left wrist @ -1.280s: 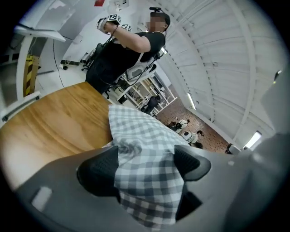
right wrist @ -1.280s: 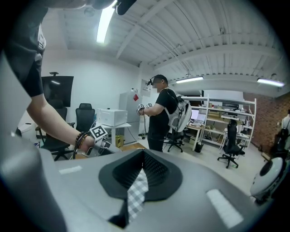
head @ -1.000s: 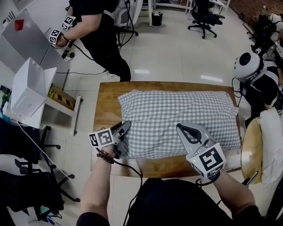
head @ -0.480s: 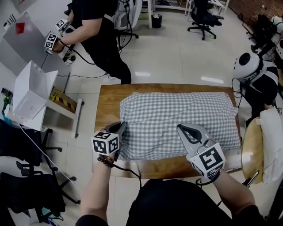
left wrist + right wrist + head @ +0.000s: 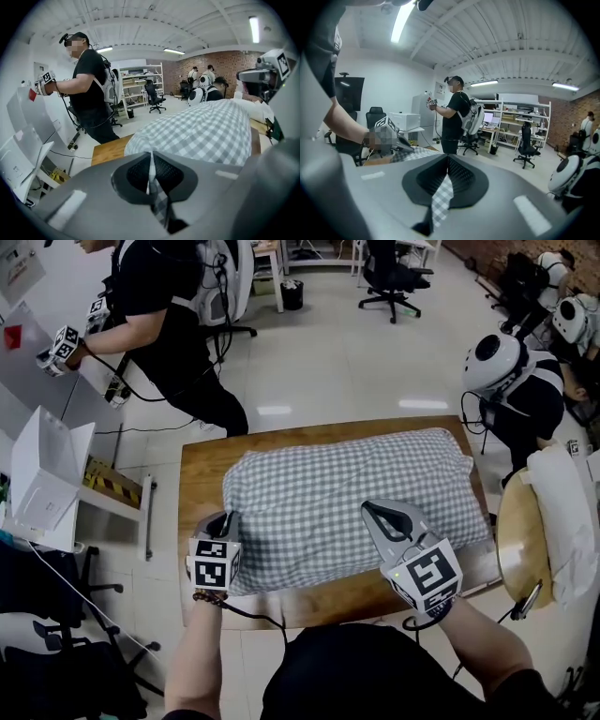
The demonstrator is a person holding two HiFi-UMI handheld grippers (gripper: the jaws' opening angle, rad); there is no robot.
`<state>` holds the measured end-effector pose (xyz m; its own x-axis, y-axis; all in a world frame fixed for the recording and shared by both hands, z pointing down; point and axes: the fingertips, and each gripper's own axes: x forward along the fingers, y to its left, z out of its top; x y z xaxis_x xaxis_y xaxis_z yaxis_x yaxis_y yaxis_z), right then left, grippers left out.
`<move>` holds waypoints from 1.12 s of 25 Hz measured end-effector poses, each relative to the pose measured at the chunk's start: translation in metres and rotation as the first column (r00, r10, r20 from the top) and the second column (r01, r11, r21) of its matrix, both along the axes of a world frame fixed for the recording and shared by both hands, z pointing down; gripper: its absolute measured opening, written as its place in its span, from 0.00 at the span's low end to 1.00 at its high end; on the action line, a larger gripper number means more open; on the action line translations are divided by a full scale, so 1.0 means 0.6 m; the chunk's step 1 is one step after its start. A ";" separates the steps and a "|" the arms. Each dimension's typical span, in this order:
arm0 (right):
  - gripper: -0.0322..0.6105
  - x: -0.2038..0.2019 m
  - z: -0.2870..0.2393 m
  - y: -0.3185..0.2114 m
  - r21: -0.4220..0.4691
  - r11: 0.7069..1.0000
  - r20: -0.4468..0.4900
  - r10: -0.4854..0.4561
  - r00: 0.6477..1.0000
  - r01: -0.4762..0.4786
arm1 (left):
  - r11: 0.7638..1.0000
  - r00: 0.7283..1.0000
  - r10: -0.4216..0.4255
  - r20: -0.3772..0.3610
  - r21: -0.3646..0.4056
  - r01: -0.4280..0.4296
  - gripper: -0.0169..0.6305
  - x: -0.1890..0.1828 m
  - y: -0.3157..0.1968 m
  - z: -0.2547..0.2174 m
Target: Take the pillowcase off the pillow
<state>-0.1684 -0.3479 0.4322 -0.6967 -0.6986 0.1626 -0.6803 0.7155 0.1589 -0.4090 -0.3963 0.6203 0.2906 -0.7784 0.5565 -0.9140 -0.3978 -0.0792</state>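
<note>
A pillow in a grey-and-white checked pillowcase lies along the wooden table. My left gripper is at the pillow's near left corner, shut on a fold of the checked pillowcase that shows pinched between its jaws. My right gripper rests on the near middle of the pillow, and it too is shut on a strip of the pillowcase. In the left gripper view the pillow's bulk stretches away to the right.
A person in black stands beyond the table's far left corner, holding grippers. White boxes stand on the floor at the left. A round wooden seat with a white pillow is at the right. Office chairs stand further back.
My left gripper has rolled upright and closed on the pillow's near left corner, lifting slightly. The right gripper keeps its hold and has shifted a little. The person in black has moved left.
</note>
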 end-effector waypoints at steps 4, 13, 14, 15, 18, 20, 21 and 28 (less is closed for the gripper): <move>0.06 -0.019 0.026 -0.017 0.001 0.999 -0.028 0.046 0.999 -0.046 | 1.000 1.000 -0.014 -0.012 0.008 0.014 0.04 -0.053 -0.004 0.000; 0.06 0.071 -0.011 0.004 -0.026 0.977 -0.067 0.212 0.975 -0.214 | 0.999 0.999 -0.033 -0.027 -0.013 0.033 0.04 -0.097 0.032 -0.066; 0.06 0.098 -0.007 -0.002 -0.030 0.972 -0.069 0.231 0.970 -0.234 | 0.999 0.999 -0.036 -0.019 -0.017 0.036 0.04 -0.091 0.029 -0.066; 0.06 0.125 -0.003 -0.011 -0.031 0.967 -0.071 0.250 0.966 -0.253 | 0.999 0.999 -0.041 -0.011 -0.020 0.040 0.04 -0.086 0.024 -0.063; 0.06 0.202 0.018 -0.037 -0.023 0.953 -0.074 0.299 0.951 -0.301 | 0.998 0.998 -0.059 0.010 -0.034 0.059 0.04 -0.075 0.009 -0.043; 0.07 0.261 0.033 -0.050 -0.034 0.942 -0.084 0.330 0.940 -0.333 | 0.996 0.997 -0.071 0.026 -0.048 0.072 0.04 -0.064 0.007 -0.037; 0.07 0.291 0.038 -0.056 -0.039 0.936 -0.089 0.345 0.934 -0.349 | 0.996 0.996 -0.076 0.037 -0.053 0.078 0.04 -0.058 0.006 -0.038; 0.16 0.469 0.129 -0.109 -0.143 0.896 -0.140 0.401 0.905 -0.420 | 0.986 0.986 -0.139 0.094 -0.077 0.147 0.04 -0.037 -0.003 -0.030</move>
